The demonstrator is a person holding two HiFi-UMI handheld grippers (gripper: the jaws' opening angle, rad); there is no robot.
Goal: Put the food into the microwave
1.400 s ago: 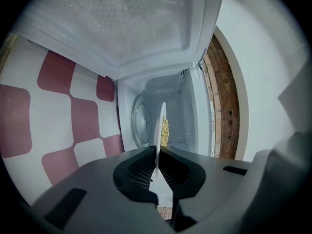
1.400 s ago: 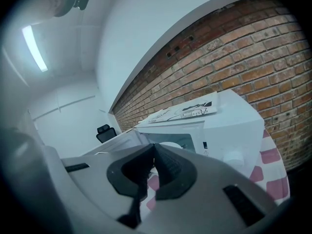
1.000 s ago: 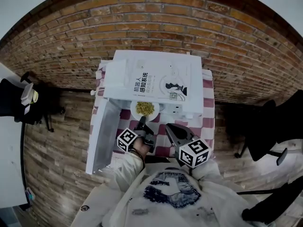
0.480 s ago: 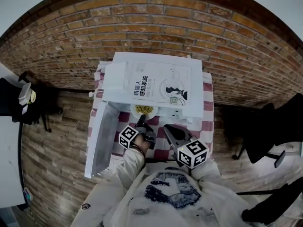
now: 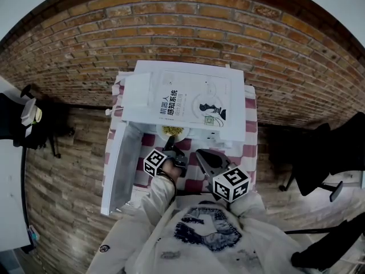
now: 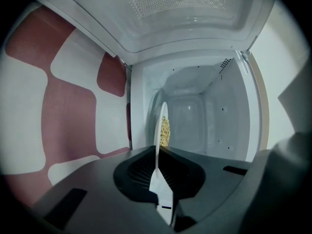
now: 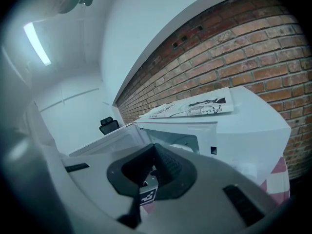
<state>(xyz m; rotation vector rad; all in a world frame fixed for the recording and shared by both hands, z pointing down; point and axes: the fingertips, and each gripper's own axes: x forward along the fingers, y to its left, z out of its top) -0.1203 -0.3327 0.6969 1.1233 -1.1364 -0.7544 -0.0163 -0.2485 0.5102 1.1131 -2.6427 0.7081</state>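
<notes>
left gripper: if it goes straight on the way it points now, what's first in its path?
The left gripper, shut on the plate of food, aims into the open microwave. The way looks free up to the cavity's back wall, though depth is hard to judge.

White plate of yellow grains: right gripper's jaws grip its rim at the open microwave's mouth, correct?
No, the left gripper: its jaws grip the rim of the white plate of yellow grains at the mouth of the open white microwave; the left gripper view shows this.
</notes>
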